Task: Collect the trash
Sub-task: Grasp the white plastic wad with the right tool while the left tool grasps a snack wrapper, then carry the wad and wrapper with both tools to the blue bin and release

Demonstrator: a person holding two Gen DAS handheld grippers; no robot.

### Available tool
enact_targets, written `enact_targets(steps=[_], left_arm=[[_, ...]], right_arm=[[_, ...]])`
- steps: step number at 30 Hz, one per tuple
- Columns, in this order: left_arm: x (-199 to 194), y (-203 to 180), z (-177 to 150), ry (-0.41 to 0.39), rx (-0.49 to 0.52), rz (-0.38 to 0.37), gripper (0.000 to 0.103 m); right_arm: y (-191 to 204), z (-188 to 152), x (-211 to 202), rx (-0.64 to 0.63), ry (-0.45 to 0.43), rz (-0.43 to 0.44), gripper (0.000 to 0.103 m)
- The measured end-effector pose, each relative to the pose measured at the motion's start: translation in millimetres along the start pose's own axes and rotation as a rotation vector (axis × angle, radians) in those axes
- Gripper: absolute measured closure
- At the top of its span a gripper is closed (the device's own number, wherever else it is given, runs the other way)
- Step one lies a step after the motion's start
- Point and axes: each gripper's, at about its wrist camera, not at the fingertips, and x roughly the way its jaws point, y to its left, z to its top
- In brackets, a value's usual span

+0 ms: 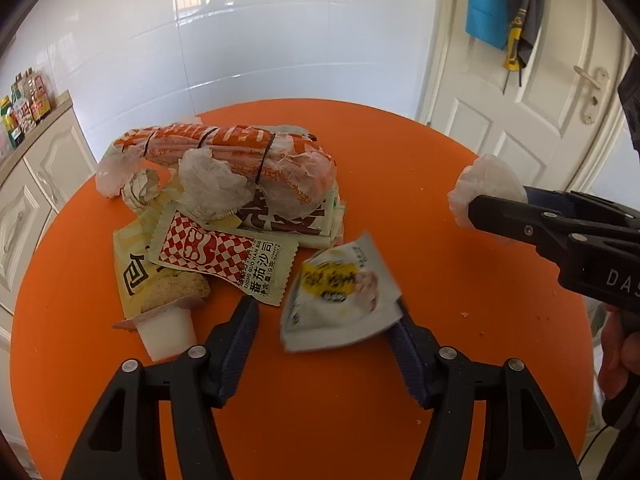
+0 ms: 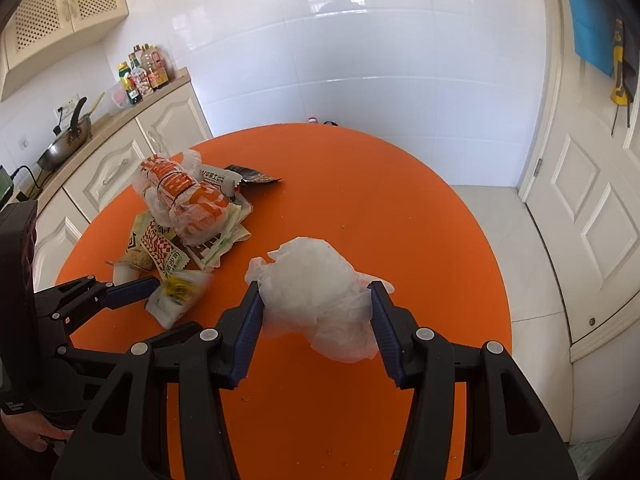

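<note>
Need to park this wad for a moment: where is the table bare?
Bare: the table's far and right side, between the wad and the rim, and the near strip below the grippers. Crowded: the left, around the wrapper pile and white packet.

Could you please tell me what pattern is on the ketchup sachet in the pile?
The ketchup sachet has a red-and-white checkered print on cream; clearest in the left wrist view.

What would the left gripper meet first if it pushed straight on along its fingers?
Probably the white and yellow sachet already between the left gripper's fingers, then the orange table; depth is hard to judge.
</note>
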Motion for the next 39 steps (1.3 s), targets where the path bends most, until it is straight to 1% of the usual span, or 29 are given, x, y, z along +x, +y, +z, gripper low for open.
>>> enact_targets(steps=[1, 3, 4, 6, 7, 9, 10, 11, 12, 13, 14, 15, 16, 17, 18, 21, 23, 25, 30, 34, 37, 39], left_arm=[[0.8, 2.1, 0.7, -0.006, 0.004, -0.011, 0.048], [3.8, 5.8, 4.2, -0.010, 0.006, -0.025, 0.050], [5.9, 6.6, 6.7, -0.010, 0.014, -0.029, 0.053], [9.8, 7.6, 11.9, -0.003, 0.022, -0.030, 0.055], [12.4, 9.2, 15.2, -0.002, 0.014, -0.022, 0.054], [15.7, 10.8, 17.4, 0.002, -0.002, -0.008, 0.045], [16.0, 6.7, 17.1, 0.001, -0.004, -0.014, 0.037], [14.6, 1.7, 17.7, -0.005, -0.002, -0.019, 0.034], [17.0, 0.0, 19.4, -0.008, 0.002, -0.021, 0.034], [19.8, -1.1, 23.0, -0.010, 0.006, -0.031, 0.036], [23.0, -1.6, 25.0, -0.008, 0.002, -0.042, 0.043], [26.2, -4.3, 24.0, -0.010, -0.001, -0.040, 0.047], [27.8, -6.5, 24.0, -0.014, 0.006, -0.031, 0.058], [27.5, -7.5, 24.1, -0.020, 0.007, -0.032, 0.066], [28.1, -5.2, 24.5, -0.023, 0.000, -0.042, 0.072], [29.9, 0.8, 17.9, -0.028, -0.036, -0.069, 0.078], [27.6, 7.0, 14.5, -0.037, -0.063, -0.087, 0.086], [23.9, 7.9, 11.9, -0.047, -0.072, -0.092, 0.091], [17.0, 8.5, 5.3, -0.056, -0.065, -0.104, 0.092], [16.5, 0.2, 5.7, -0.054, -0.004, -0.061, 0.090], [27.6, -6.6, 7.6, -0.026, 0.020, -0.060, 0.089], [27.4, -5.5, 8.4, -0.032, 0.008, -0.088, 0.091]], right_arm=[[0.7, -0.5, -0.4, 0.002, 0.000, 0.000, 0.050], [2.2, -2.0, -1.1, 0.005, 0.000, -0.001, 0.050], [2.4, -2.6, -1.2, 0.006, 0.000, 0.000, 0.050], [3.8, -3.5, -0.7, 0.008, 0.002, -0.002, 0.050], [3.9, -3.7, -1.1, 0.008, 0.003, -0.002, 0.050], [4.6, -3.9, -2.1, 0.006, 0.002, -0.003, 0.050], [4.6, -3.9, -2.8, 0.005, 0.001, -0.004, 0.050], [4.4, -4.1, -3.1, 0.005, 0.001, -0.006, 0.050], [3.9, -4.2, -3.2, 0.006, 0.001, -0.008, 0.050], [3.2, -4.4, -3.0, 0.008, 0.002, -0.010, 0.050], [2.4, -4.5, -2.9, 0.010, 0.003, -0.011, 0.050], [2.2, -4.6, -3.1, 0.012, 0.002, -0.011, 0.050], [2.6, -4.6, -3.2, 0.012, 0.003, -0.011, 0.050], [3.1, -4.8, -3.4, 0.011, 0.003, -0.012, 0.050], [3.5, -5.4, -3.8, 0.010, 0.003, -0.013, 0.050], [2.9, -5.8, -5.2, 0.013, 0.002, -0.017, 0.050], [3.2, -5.9, -6.8, 0.013, 0.000, -0.017, 0.050], [4.2, -6.5, -8.3, 0.010, -0.001, -0.018, 0.050], [6.5, -7.2, -12.2, 0.009, -0.004, -0.017, 0.050], [8.6, -8.4, -14.2, 0.005, -0.003, -0.019, 0.050], [9.4, -9.4, -15.2, 0.010, -0.003, -0.016, 0.050], [10.4, -10.5, -16.5, 0.011, -0.005, -0.017, 0.050]])
